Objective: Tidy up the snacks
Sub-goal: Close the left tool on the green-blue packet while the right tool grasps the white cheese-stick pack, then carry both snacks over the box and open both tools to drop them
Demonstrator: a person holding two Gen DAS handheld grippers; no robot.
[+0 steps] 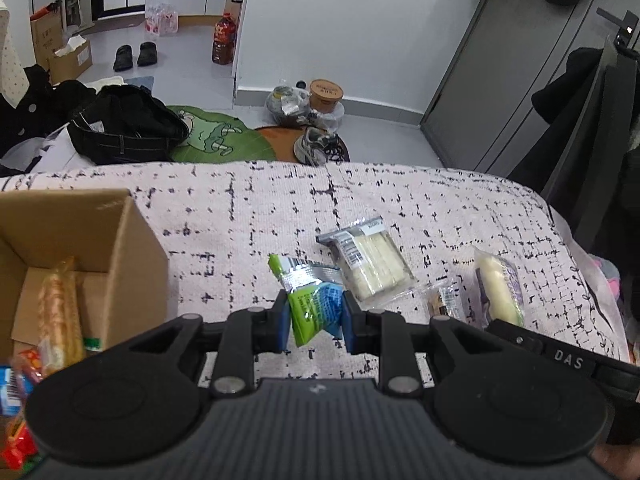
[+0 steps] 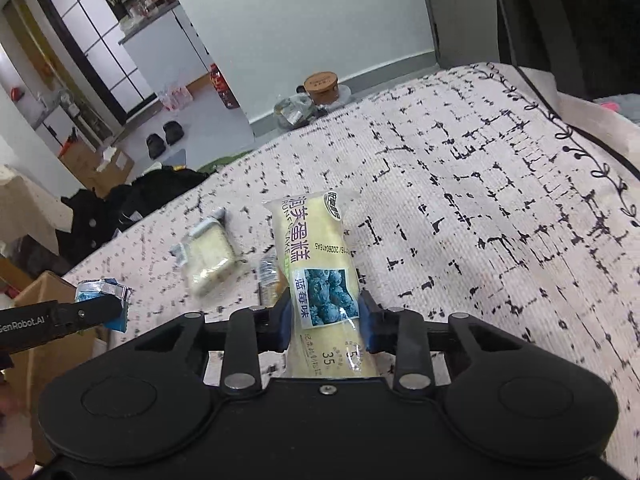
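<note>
Left gripper [image 1: 315, 316]: squeezing the green snack pack [image 1: 310, 300].
Right gripper [image 2: 325, 316]: pinching the cake pack [image 2: 320, 276], standing long-ways up.
Box [image 1: 120, 248]: sitting at left of frame, nearer the left gripper.

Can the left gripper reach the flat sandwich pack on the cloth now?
Probably not for a pick: the left gripper is already shut on a green and blue snack packet. The sandwich pack lies just ahead on the cloth, uncovered.

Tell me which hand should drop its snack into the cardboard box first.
Left, probably. The left tool is shut on the green-and-blue packet, and the cardboard box sits on its side. The right tool pinches the blueberry cake roll farther from the box.
</note>
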